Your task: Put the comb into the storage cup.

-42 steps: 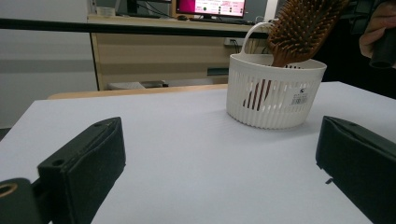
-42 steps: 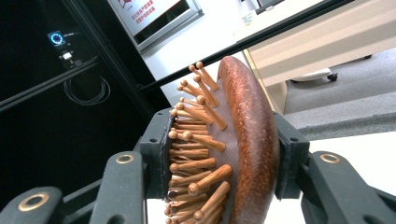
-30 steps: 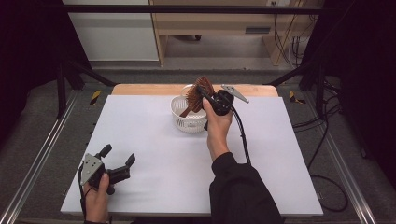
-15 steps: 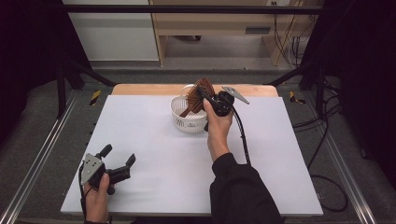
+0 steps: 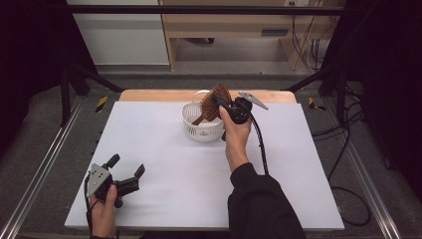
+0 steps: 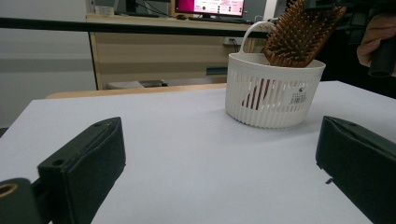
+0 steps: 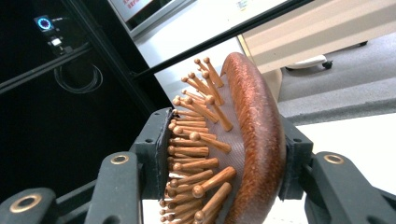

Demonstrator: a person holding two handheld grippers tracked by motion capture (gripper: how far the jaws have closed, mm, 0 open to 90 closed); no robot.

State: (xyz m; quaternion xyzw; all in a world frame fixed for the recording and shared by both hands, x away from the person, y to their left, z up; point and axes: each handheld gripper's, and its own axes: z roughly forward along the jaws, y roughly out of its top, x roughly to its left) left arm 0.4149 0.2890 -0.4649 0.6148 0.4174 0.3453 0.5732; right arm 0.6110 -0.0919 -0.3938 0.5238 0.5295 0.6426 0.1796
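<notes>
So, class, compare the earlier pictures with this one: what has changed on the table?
Nothing visibly moved. The right gripper keeps its jaws around the brown wooden hairbrush standing in the white slotted plastic basket; the left gripper stays open near the table's front edge.

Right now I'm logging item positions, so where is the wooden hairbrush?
In the high view the hairbrush stands handle-down in the white basket at the table's far middle, its head between the right gripper jaws.
</notes>
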